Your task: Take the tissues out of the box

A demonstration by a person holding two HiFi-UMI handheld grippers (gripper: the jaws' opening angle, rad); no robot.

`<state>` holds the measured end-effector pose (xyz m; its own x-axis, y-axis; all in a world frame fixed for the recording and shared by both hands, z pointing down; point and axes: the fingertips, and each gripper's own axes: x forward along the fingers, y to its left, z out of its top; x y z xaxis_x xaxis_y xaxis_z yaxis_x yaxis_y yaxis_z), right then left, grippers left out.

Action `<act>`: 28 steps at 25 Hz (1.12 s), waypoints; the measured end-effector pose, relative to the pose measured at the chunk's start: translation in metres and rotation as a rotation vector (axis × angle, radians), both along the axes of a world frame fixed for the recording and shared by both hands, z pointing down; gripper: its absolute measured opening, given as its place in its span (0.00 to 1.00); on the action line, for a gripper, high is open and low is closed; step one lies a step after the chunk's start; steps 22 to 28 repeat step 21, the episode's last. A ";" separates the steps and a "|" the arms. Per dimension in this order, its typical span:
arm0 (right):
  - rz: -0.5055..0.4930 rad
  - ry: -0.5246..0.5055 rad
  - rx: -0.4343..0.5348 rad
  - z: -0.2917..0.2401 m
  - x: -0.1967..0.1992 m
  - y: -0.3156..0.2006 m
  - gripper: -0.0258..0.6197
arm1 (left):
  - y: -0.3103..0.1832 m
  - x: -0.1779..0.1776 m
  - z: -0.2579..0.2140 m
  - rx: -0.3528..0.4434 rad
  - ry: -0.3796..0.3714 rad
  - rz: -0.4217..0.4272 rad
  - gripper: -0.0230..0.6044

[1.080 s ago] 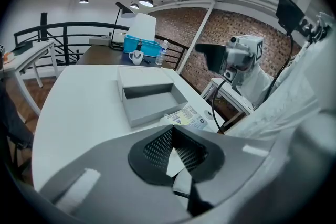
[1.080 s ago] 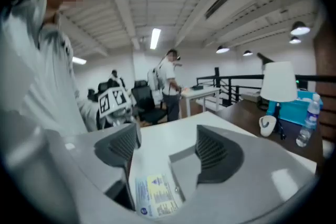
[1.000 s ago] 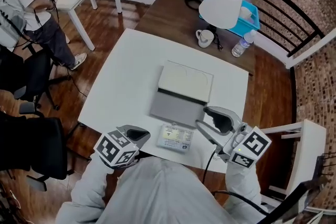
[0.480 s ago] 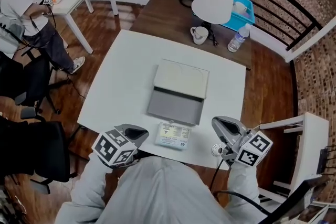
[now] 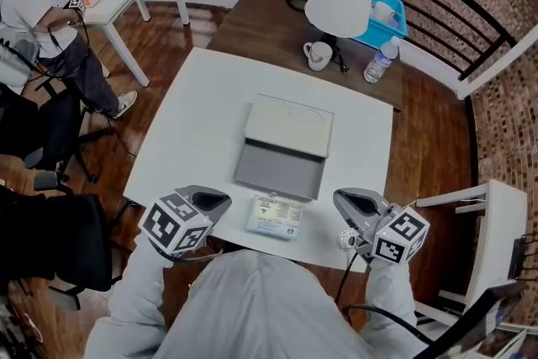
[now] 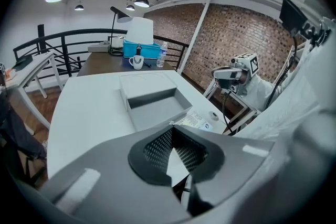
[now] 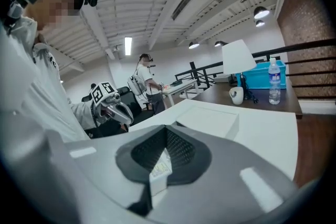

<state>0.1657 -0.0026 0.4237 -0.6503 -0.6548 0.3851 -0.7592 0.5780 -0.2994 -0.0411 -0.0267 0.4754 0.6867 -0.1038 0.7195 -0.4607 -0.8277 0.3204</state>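
Note:
An open box sits mid-table, its grey tray (image 5: 280,168) toward me and its white lid (image 5: 288,124) behind it. A flat tissue packet (image 5: 275,217) lies on the white table (image 5: 193,122) in front of the tray, near the front edge. My left gripper (image 5: 206,202) hovers left of the packet, shut and empty. My right gripper (image 5: 353,206) hovers right of the packet, also shut with nothing held. In the left gripper view the tray (image 6: 152,99) and packet (image 6: 198,119) lie beyond the jaw tips (image 6: 174,127). The right gripper view shows the packet (image 7: 159,170) through the closed jaws.
A small round object (image 5: 345,240) lies by the right gripper. Behind the white table, a brown table holds a lamp (image 5: 340,0), mug (image 5: 318,55), bottle (image 5: 376,63) and blue bin (image 5: 388,17). A person (image 5: 34,21) stands far left, beside black chairs. White furniture (image 5: 475,223) stands right.
My right gripper has shut and drawn back from the tray's corner toward the table's front right edge. The left gripper has shifted slightly left.

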 end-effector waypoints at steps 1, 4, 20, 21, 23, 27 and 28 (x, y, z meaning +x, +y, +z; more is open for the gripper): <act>-0.001 -0.001 -0.001 0.000 0.000 0.000 0.04 | -0.002 0.000 -0.001 -0.001 -0.002 0.000 0.06; -0.002 0.005 -0.006 0.002 0.001 -0.001 0.04 | -0.005 0.000 -0.002 -0.001 -0.005 0.003 0.06; 0.004 0.025 -0.031 0.014 0.007 0.000 0.04 | -0.010 0.005 -0.001 -0.008 -0.014 0.015 0.06; 0.002 0.025 -0.033 0.015 0.008 0.000 0.04 | -0.010 0.006 -0.001 -0.006 -0.014 0.013 0.06; 0.002 0.025 -0.033 0.015 0.008 0.000 0.04 | -0.010 0.006 -0.001 -0.006 -0.014 0.013 0.06; 0.002 0.025 -0.033 0.015 0.008 0.000 0.04 | -0.010 0.006 -0.001 -0.006 -0.014 0.013 0.06; 0.002 0.025 -0.033 0.015 0.008 0.000 0.04 | -0.010 0.006 -0.001 -0.006 -0.014 0.013 0.06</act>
